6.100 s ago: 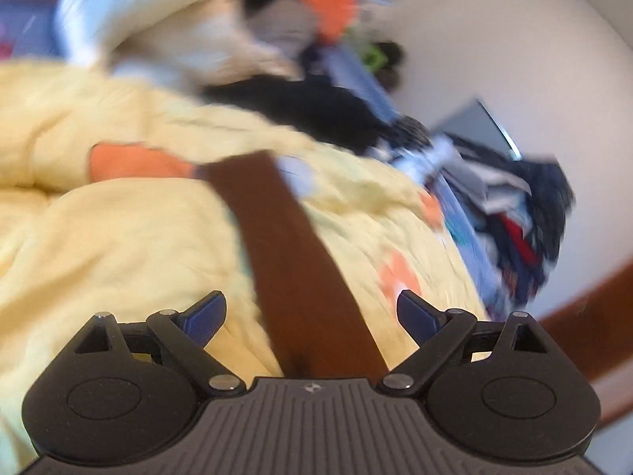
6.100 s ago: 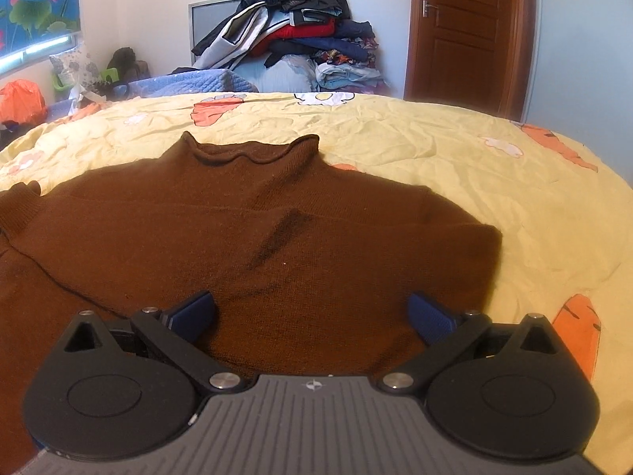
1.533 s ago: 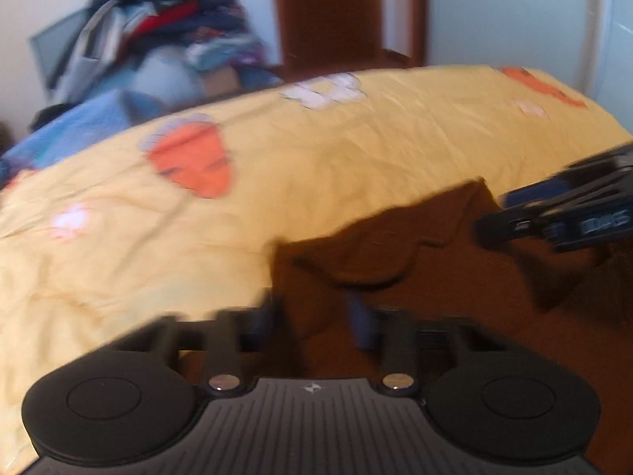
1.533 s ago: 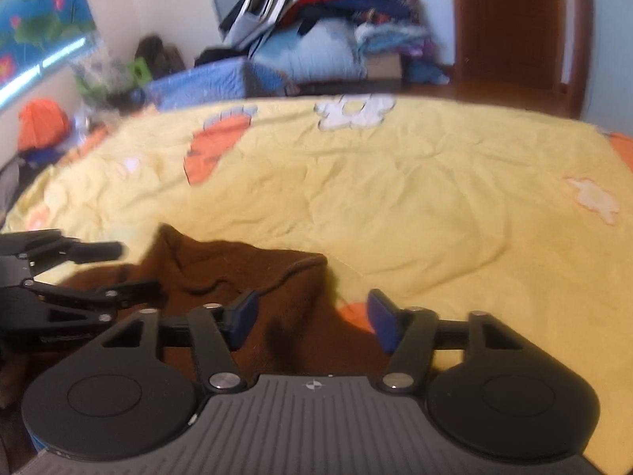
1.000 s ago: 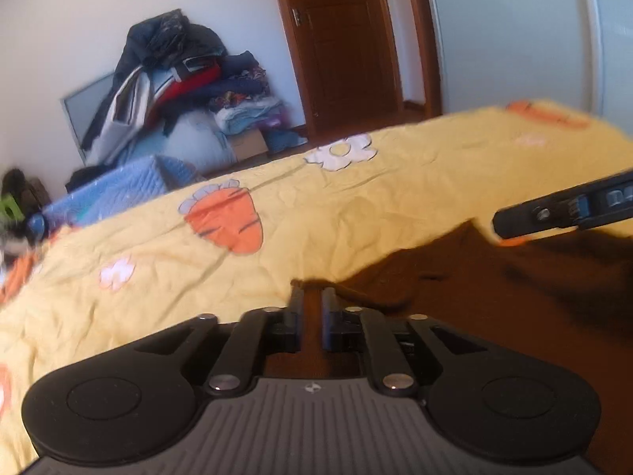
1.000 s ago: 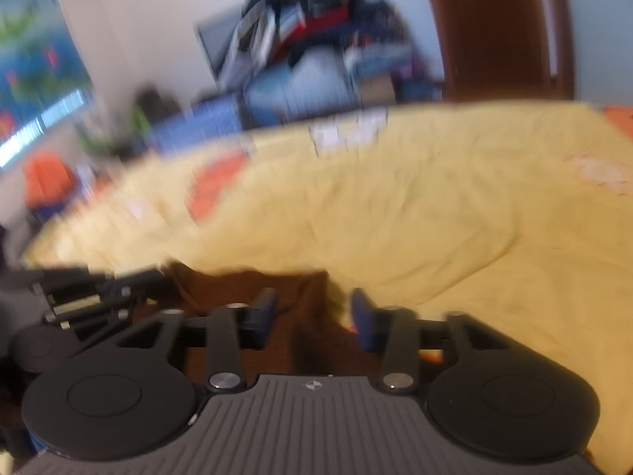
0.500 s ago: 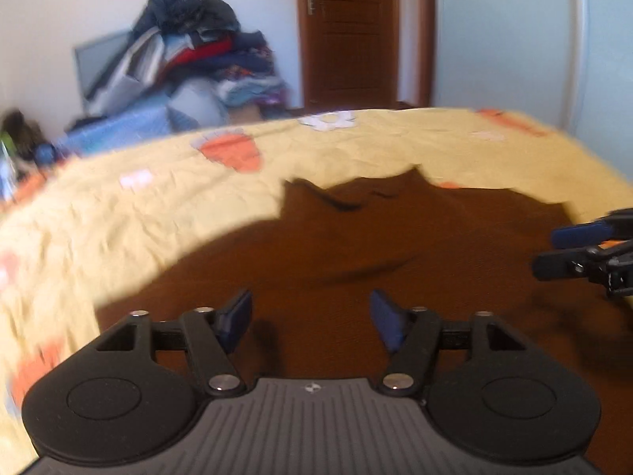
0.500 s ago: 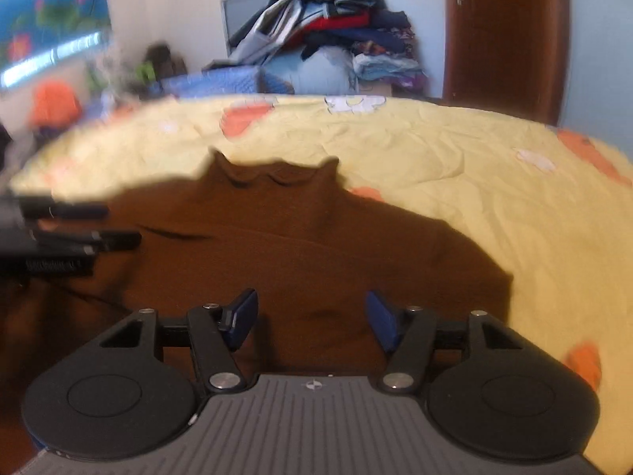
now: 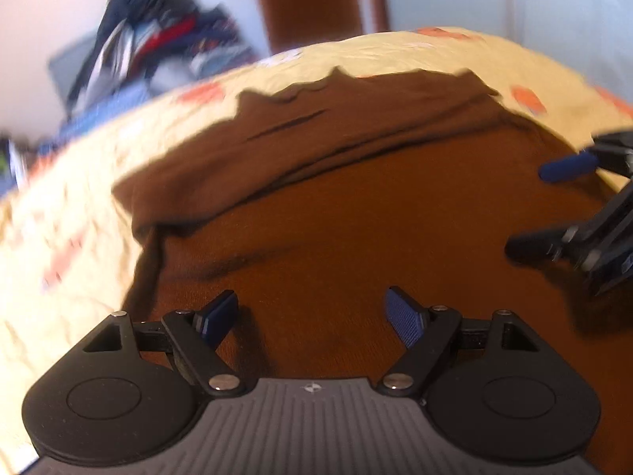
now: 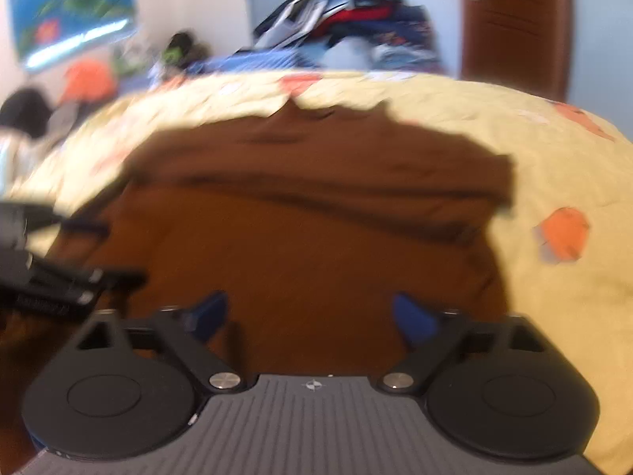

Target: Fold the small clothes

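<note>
sweater (image 9: 356, 206), brown knit, lies spread on the bed under both your grippers, its collar at the far edge and a long crease running across the chest. bedspread (image 9: 71, 213) is pale yellow, wrinkled, printed with orange carrots and white flowers; it shows around the sweater on three sides. beyond the bed you have a clothes pile (image 10: 348, 19) against the white wall, a brown wooden door (image 10: 514, 19) to its right, and a blue flower poster (image 10: 71, 4) at far left. your left gripper (image 9: 312, 316) has its jaws opening, blue ribbed pads apart, nothing pinched, only flat knit beneath the gap. your right gripper (image 10: 312, 316) likewise has its jaws opening wide over the lower body of the sweater, nothing gripped. both views are motion-blurred.
</note>
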`<state>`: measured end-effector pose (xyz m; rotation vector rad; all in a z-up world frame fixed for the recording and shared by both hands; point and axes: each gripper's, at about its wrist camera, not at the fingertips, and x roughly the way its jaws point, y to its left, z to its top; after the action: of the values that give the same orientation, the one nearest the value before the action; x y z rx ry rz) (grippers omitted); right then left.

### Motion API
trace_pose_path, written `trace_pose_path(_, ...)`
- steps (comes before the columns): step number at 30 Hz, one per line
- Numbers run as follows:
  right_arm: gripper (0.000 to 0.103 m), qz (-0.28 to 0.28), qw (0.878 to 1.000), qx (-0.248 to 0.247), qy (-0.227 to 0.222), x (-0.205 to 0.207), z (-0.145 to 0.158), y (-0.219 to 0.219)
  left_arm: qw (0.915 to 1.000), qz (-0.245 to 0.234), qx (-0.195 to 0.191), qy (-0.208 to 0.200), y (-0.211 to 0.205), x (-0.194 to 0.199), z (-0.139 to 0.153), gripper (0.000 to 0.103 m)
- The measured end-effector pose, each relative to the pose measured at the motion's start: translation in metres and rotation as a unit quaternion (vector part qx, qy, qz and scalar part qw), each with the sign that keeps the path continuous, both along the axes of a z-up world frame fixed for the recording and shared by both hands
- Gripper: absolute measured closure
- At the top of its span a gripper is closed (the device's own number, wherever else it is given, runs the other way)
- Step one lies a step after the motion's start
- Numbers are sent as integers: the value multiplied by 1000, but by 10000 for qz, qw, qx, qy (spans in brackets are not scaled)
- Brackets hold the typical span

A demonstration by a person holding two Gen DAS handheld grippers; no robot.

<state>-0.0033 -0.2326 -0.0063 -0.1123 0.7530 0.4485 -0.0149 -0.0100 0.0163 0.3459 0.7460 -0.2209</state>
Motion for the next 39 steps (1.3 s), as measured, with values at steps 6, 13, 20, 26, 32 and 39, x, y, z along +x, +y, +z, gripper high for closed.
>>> trace_pose_path(6,4,-335,9994,-18,-78,-32,4,-21,9997,240,-72,75,41,-34,18,21)
trace_pose_path(13,1,-935,9934,662,40,-75,23,-85,9837,1114,-1407,86,154,-79,61,21)
trace_pose_path(20,4,-1253,9504,2517,1333,-62,4,-130,8750,1565,-4281,1631,181,-54,7,21)
trace_pose_path(26,30,-1144,9256,3044,1938,-43,-1,-140,8726,1530,-4373,1546,159,-56,-5,23)
trace_pose_path(32,90,-1276,9276,2810,2104,-42,-9,-149,8991,1738,-3730,1493,163,-57,-8,101)
trace_pose_path(39,92,-1623,9390,2646,1483,-65,7,-182,9126,1762,-3450,1306,174,-76,-10,102)
